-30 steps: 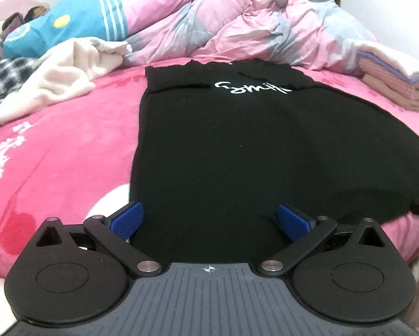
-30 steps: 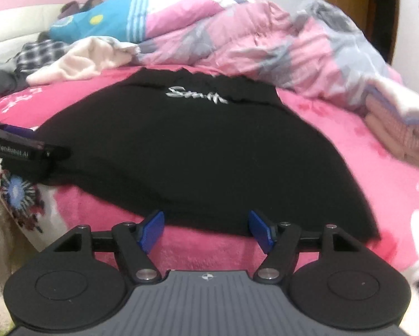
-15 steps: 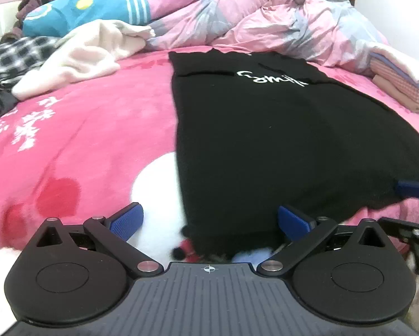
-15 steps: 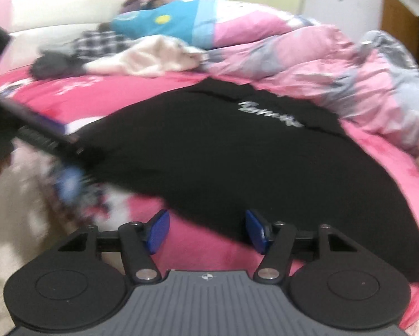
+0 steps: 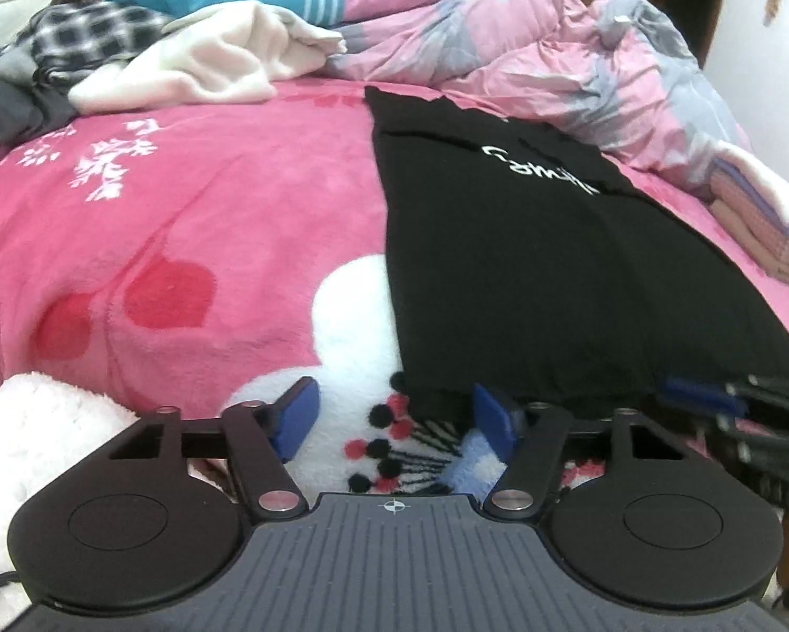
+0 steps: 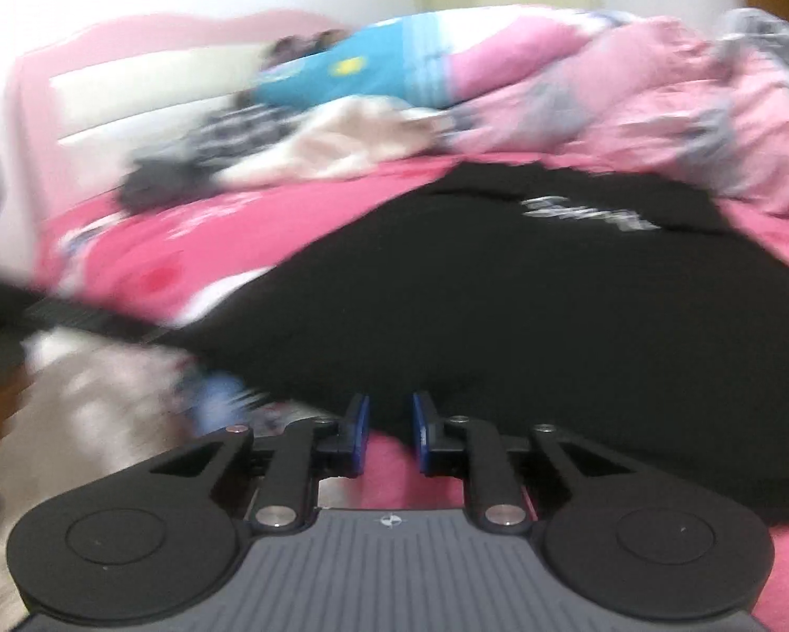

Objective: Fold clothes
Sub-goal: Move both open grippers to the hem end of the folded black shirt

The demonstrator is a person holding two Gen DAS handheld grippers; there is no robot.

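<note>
A black garment (image 5: 526,263) with white script lies flat on the pink blanket (image 5: 184,210). My left gripper (image 5: 394,416) is at its near left corner. The jaws are closing, still wide apart, and the corner's edge lies between the pads without touching them. One blue pad (image 5: 694,395) of the right gripper shows at the hem further right. In the blurred right wrist view the black garment (image 6: 500,316) fills the middle. My right gripper (image 6: 390,421) is closing on the near hem, which sits in a narrow gap between the pads.
A crumpled pink and grey quilt (image 5: 552,52) lies behind the garment. A cream garment (image 5: 210,68) and a plaid cloth (image 5: 89,37) lie at the back left. A folded stack (image 5: 763,221) sits at the right, and white fluffy fabric (image 5: 41,421) hangs at the near left.
My left gripper slid left along the hem to the garment's corner and its jaws narrowed. My right gripper swung left at the hem and its jaws closed to a narrow gap.
</note>
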